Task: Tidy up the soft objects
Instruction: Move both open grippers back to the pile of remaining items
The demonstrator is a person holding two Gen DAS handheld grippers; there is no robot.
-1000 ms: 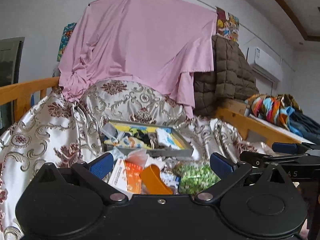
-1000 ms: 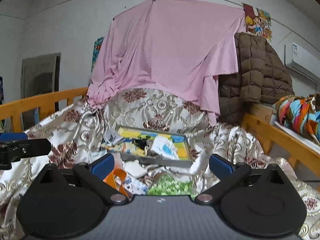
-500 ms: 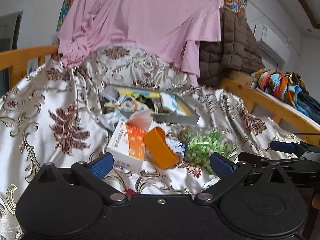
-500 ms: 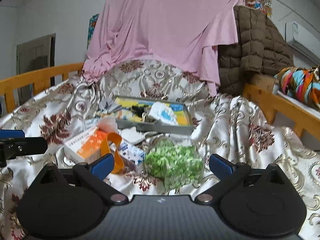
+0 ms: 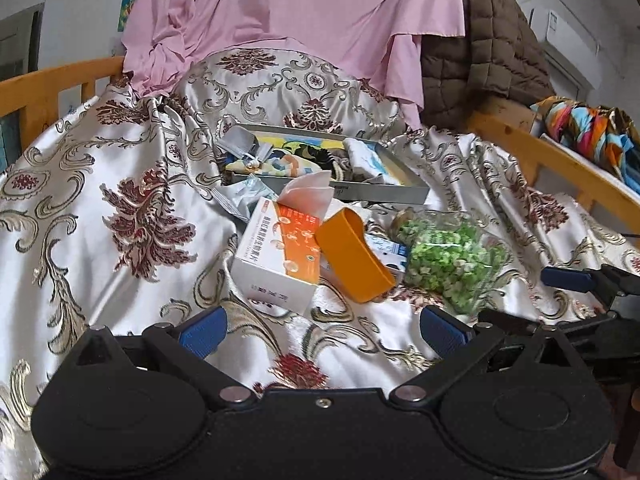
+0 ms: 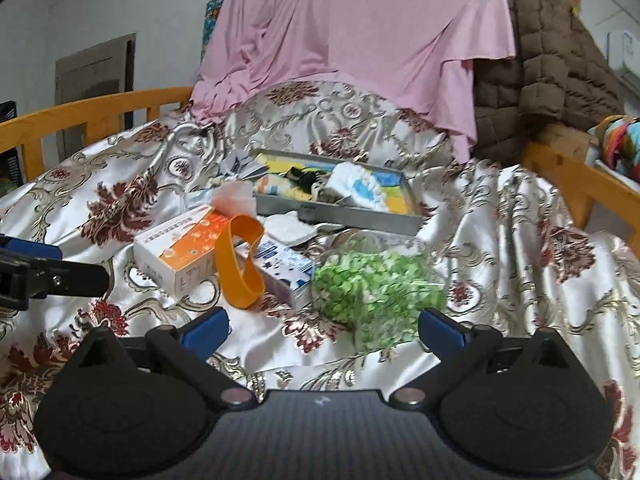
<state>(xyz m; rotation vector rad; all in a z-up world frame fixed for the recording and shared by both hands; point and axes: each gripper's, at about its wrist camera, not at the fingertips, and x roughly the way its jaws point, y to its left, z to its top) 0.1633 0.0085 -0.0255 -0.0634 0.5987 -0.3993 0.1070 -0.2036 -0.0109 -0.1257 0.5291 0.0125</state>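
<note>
On the patterned satin bedspread [image 5: 120, 208] lies a pile: an orange-and-white tissue box [image 5: 280, 254] [image 6: 180, 252], an orange band [image 5: 352, 256] [image 6: 240, 264], a small blue-and-white pack [image 6: 286, 268] and a clear bag of green pieces [image 5: 452, 260] [image 6: 372, 288]. Behind them a grey tray [image 5: 384, 194] [image 6: 340, 216] holds socks and cloths. My left gripper [image 5: 322, 330] is open, short of the tissue box. My right gripper [image 6: 324, 330] is open, just short of the green bag. Neither holds anything.
Wooden bed rails [image 5: 560, 164] [image 6: 80, 116] run along both sides. A pink sheet [image 5: 300, 12] and a brown quilted blanket [image 5: 488, 52] hang at the back. Colourful cloth [image 5: 592, 132] lies beyond the right rail.
Both views have tilted down and come closer to the pile, so the box, band and green bag show fuller and larger. Both grippers stay open.
</note>
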